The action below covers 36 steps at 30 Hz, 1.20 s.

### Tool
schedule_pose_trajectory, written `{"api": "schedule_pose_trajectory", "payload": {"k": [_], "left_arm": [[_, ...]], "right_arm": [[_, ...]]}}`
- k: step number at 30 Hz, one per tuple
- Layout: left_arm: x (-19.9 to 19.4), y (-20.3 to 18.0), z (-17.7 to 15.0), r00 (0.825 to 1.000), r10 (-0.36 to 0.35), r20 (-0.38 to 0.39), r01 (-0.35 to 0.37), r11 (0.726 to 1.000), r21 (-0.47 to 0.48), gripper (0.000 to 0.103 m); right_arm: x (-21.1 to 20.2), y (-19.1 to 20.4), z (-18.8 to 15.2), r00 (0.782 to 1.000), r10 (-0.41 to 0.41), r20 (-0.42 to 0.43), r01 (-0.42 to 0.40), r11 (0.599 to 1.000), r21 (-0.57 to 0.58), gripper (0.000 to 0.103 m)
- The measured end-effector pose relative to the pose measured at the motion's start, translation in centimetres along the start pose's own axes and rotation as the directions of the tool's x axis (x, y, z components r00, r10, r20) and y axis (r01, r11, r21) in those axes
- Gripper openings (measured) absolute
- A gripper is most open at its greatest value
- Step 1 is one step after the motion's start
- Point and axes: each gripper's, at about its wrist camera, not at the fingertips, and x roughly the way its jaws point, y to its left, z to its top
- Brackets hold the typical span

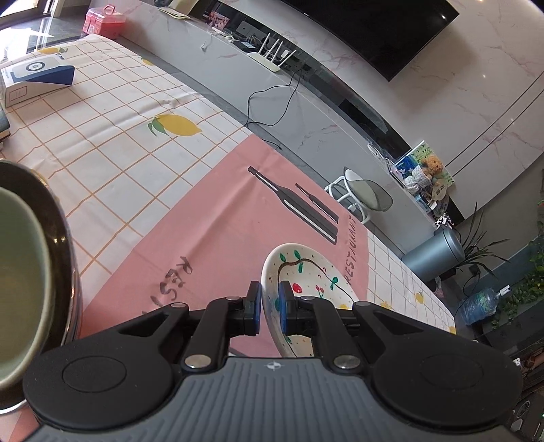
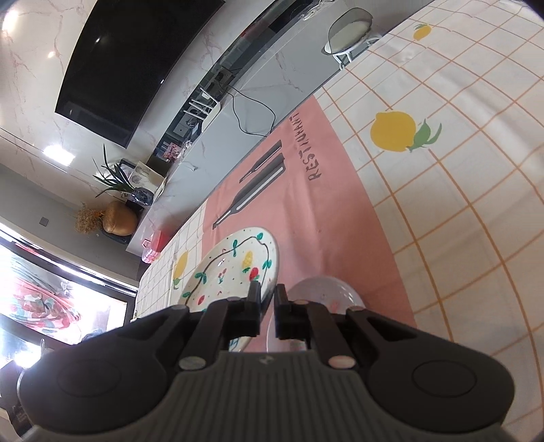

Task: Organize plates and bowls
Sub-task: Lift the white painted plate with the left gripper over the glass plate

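A white plate (image 1: 306, 268) painted with fruit and a looping vine is tilted over the pink mat (image 1: 204, 221). My left gripper (image 1: 270, 306) is shut on its near rim, blue pads on either side. In the right wrist view a plate of the same pattern (image 2: 231, 268) spreads to the left, and my right gripper (image 2: 268, 299) is shut on its right rim. I cannot tell whether it is the same plate. A pale speckled bowl (image 2: 323, 292) sits on the mat under the right finger. A green bowl (image 1: 17, 272) rests inside a black bowl (image 1: 63, 234) at the left.
A lemon-print checked tablecloth (image 1: 119, 153) covers the table. A blue and white box (image 1: 37, 74) lies at its far left, with a pink case (image 1: 103, 20) beyond it. The far table edge drops to the floor, where a stool (image 1: 363, 197) and a TV bench stand.
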Motion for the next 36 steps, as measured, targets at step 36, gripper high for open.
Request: {"api": "schedule_pose_trajectory", "payload": {"k": [36], "left_arm": [[-6.9,4.1,-8.3,0.985,-0.009,-0.170,0.029,0.993,0.114,0.011]], "right_arm": [[-9.4,-2.8,-13.1,0.995,-0.099,-0.023,0.099,0.995,-0.005,0.006]]}}
